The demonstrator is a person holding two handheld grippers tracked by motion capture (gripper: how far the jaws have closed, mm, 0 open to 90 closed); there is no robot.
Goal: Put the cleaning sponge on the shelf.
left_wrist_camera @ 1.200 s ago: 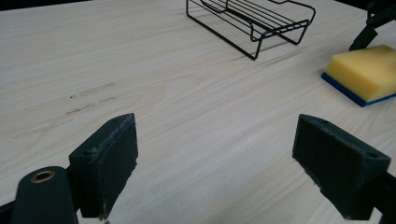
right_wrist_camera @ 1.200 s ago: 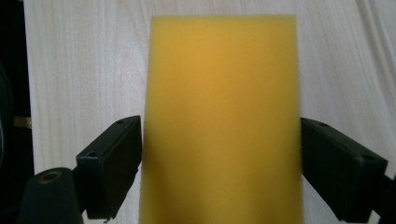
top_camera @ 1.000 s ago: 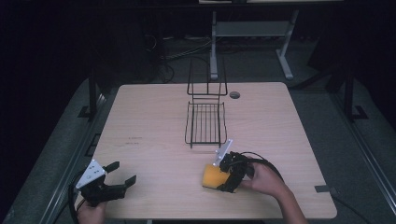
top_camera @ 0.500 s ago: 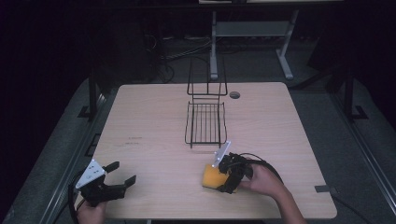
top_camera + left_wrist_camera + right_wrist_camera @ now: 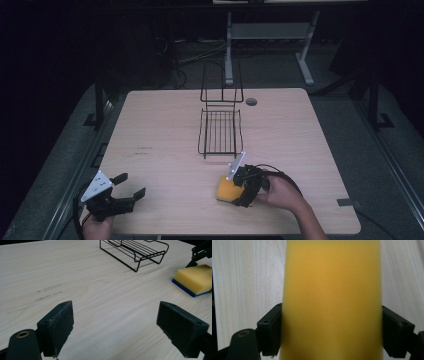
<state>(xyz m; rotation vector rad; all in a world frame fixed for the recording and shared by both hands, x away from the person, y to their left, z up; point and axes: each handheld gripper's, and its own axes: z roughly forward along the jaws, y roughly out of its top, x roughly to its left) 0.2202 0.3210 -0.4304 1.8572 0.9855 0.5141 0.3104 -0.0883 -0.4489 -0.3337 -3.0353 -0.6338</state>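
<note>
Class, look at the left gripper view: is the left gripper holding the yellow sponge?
No. The left gripper is open over bare table, with the yellow sponge lying well beyond it.

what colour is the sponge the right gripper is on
The sponge is yellow on top with a thin blue layer underneath, clearest in the left gripper view.

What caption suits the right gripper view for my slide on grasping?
Right gripper with both black jaws against the sides of a yellow foam sponge above the pale wooden table.
</note>
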